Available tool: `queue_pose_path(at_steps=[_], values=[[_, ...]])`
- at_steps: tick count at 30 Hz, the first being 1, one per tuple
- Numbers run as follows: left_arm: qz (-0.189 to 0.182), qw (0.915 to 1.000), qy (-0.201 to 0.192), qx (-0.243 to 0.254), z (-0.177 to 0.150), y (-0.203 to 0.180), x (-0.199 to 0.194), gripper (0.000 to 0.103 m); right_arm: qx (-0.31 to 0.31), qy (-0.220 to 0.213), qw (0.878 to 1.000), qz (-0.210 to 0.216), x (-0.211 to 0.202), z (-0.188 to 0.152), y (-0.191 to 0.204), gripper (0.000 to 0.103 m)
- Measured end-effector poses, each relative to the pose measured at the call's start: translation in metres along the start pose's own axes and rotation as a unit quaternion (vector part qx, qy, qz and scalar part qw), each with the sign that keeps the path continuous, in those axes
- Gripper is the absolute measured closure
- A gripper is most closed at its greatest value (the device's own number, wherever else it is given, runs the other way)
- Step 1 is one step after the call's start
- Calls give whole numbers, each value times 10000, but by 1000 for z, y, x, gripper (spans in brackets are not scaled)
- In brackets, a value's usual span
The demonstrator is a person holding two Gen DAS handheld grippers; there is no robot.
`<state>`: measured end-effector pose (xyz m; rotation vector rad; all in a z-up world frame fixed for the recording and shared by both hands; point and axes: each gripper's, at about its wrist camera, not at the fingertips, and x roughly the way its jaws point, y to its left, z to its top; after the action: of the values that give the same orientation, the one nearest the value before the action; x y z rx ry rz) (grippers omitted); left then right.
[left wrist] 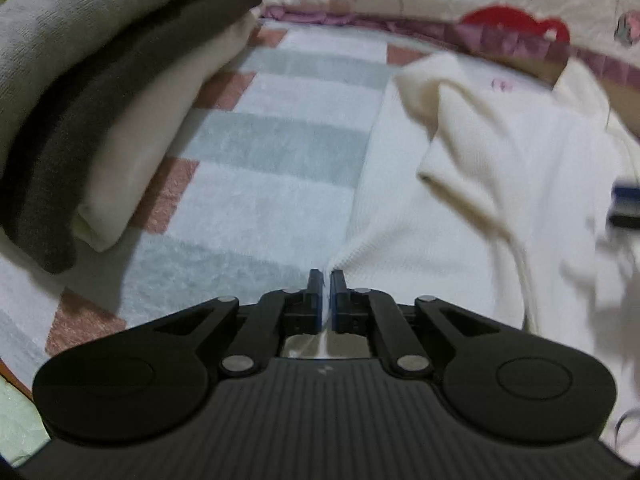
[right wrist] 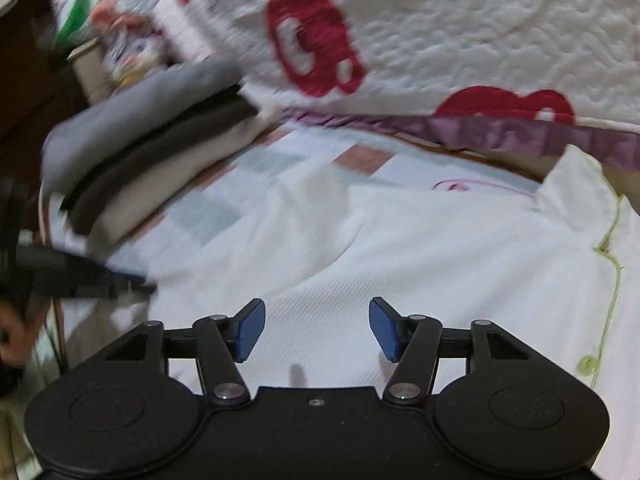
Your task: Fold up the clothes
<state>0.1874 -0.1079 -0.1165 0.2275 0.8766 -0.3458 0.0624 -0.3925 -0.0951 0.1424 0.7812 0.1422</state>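
No legible brand, label or writing appears in either view; a small red embroidered mark on the white shirt (right wrist: 400, 248) near its collar is too blurred to read.

The white shirt lies spread on a checked blanket (left wrist: 256, 168) of pale blue, white and pink squares. Its collar, with yellow-green stitching and a yellow-green button (right wrist: 587, 363), points toward the blanket's far right. At the blanket's far edge a purple border meets a white quilt with red car motifs (right wrist: 460, 32). Along the left edge sits a stack of folded clothes (left wrist: 92, 92): grey on top, dark grey in the middle, cream beneath. Open blanket lies between the stack and the shirt.

The left claw (left wrist: 326, 280) is closed, pinching a ridge of the shirt's left edge between its blue pads. The right claw (right wrist: 317, 322) is spread wide, holding nothing, positioned above the shirt's body.
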Motion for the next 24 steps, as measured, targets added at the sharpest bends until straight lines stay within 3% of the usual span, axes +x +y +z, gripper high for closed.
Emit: queue_pose_path(at_steps=[4, 9, 17, 24], values=[[770, 9935, -779, 309, 26, 14, -34, 100, -173, 199, 9996, -39, -3, -22, 11, 39], [1659, 9694, -1664, 707, 61, 32, -74, 100, -313, 368, 9988, -65, -7, -40, 12, 39], [2018, 9512, -1381, 1884, 169, 72, -80, 100, -387, 409, 9984, 79, 26, -35, 13, 38], [1982, 9618, -860, 1678, 192, 89, -66, 100, -311, 282, 9983, 413, 59, -19, 31, 34]])
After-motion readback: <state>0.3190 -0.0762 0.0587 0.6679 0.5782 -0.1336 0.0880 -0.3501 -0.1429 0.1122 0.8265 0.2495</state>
